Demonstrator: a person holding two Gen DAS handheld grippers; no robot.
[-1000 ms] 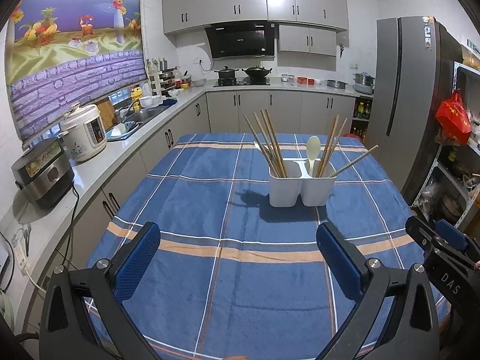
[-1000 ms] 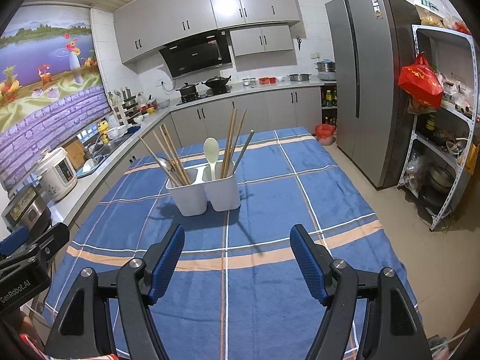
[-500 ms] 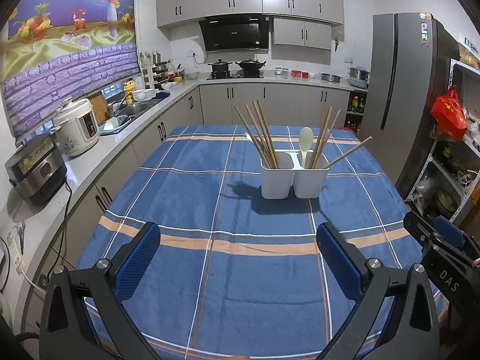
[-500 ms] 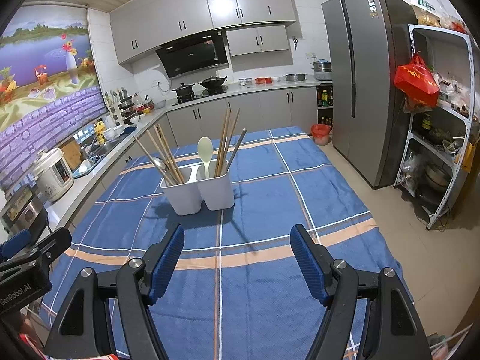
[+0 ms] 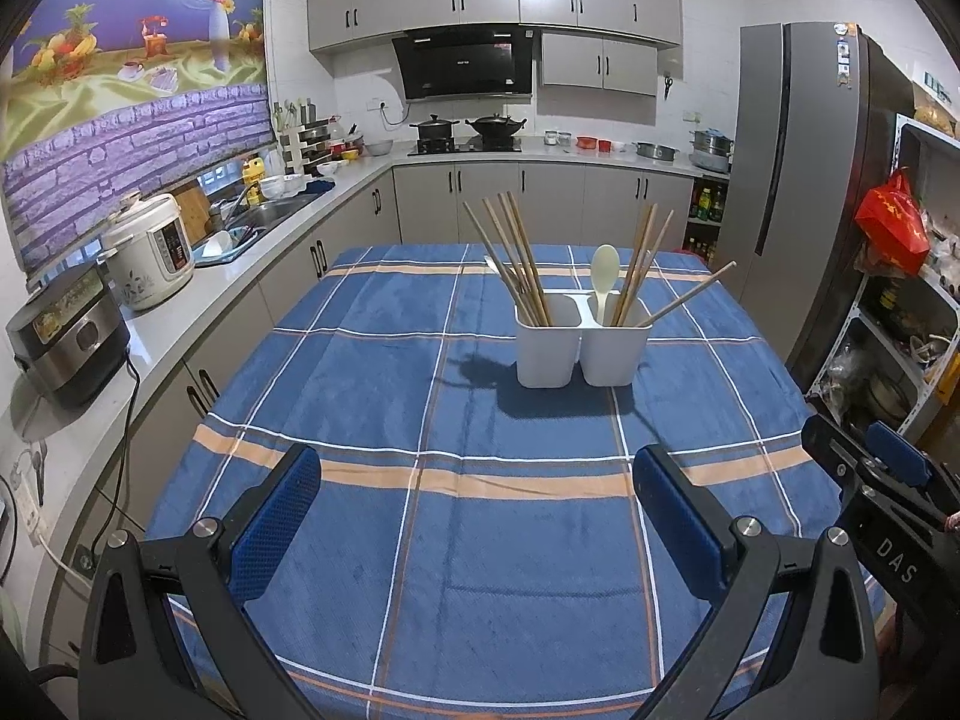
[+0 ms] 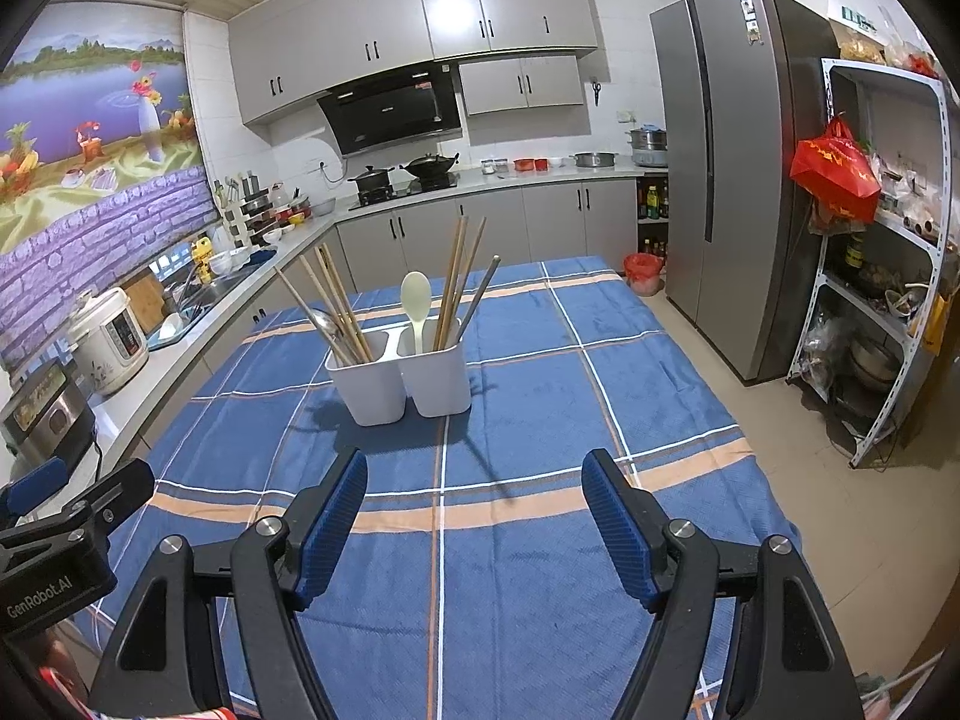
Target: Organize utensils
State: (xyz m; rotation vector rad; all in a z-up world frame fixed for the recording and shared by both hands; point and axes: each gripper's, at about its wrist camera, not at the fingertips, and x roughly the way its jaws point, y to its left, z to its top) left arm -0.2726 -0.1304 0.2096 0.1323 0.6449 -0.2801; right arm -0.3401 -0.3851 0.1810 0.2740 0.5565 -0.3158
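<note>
The worktop point(image 5: 372, 396), spread with a blue plaid cloth, fills most of both views, and nothing lies loose on the part that shows. Toward its far half stands the white two-compartment utensil holder point(image 5: 582, 342), both cups upright and touching. In the left wrist view its left cup carries a fanned bundle of wooden chopsticks point(image 5: 516, 264) with what looks like a metal spoon point(image 6: 327, 324) tucked among them; its right cup holds a pale plastic spoon point(image 5: 605, 273), more chopsticks, and one long stick point(image 5: 690, 294) leaning far out to the right. The left gripper point(image 5: 477, 510) hangs over the near cloth with its jaws wide apart and nothing between them; the right gripper point(image 6: 474, 522) is the same, spread wide and empty, and both sit well short of the holder. The job seems either at its start or nearly finished. If sorting is still wanted, the mixed cups are the place to work: approach from above, pinch one item high on its free end, and lift it straight along its own lean so the neighbouring sticks are not dragged and the light holder does not tip.
</note>
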